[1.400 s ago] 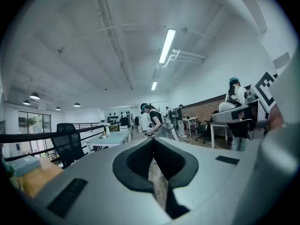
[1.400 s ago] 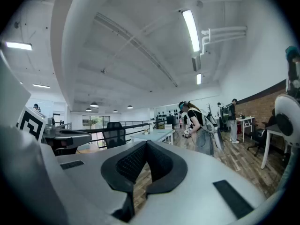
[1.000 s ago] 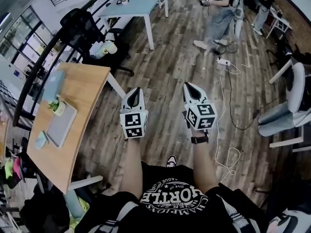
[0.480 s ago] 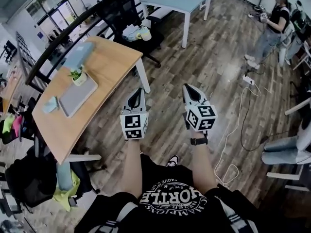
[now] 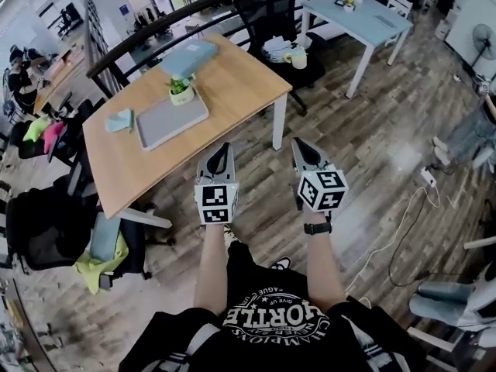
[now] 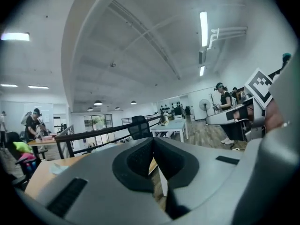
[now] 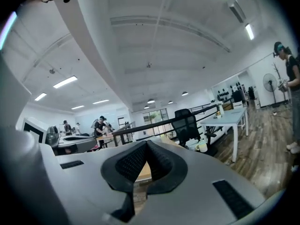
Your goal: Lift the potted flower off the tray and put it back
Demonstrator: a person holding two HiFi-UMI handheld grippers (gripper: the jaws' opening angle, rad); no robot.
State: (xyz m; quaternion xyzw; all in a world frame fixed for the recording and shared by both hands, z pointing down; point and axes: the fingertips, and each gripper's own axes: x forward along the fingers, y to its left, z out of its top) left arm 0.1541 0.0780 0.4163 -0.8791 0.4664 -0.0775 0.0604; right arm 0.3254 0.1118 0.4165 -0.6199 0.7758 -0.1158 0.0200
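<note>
The potted flower (image 5: 180,90), green leaves in a pale pot, stands at the far edge of a grey tray (image 5: 167,120) on the wooden table (image 5: 232,91). Both grippers are held out level over the floor, short of the table's near corner, and touch nothing. My left gripper (image 5: 219,150) is shut and empty; in the left gripper view its jaws (image 6: 152,140) meet, with the table edge behind them. My right gripper (image 5: 303,144) is also shut and empty, its jaws (image 7: 146,143) closed tip to tip. Neither gripper view shows the pot.
A light blue cloth (image 5: 120,120) and a pale blue flat object (image 5: 188,55) also lie on the table. A black office chair (image 5: 267,6), a railing (image 5: 155,33) and a light blue table (image 5: 364,14) stand behind it. A chair with green cloth (image 5: 101,246) sits left; a cable (image 5: 387,239) runs across the floor right.
The view has swung round: the wooden table with tray and pot moved from the left edge to straight ahead of the grippers. Both grippers stayed shut and side by side.
</note>
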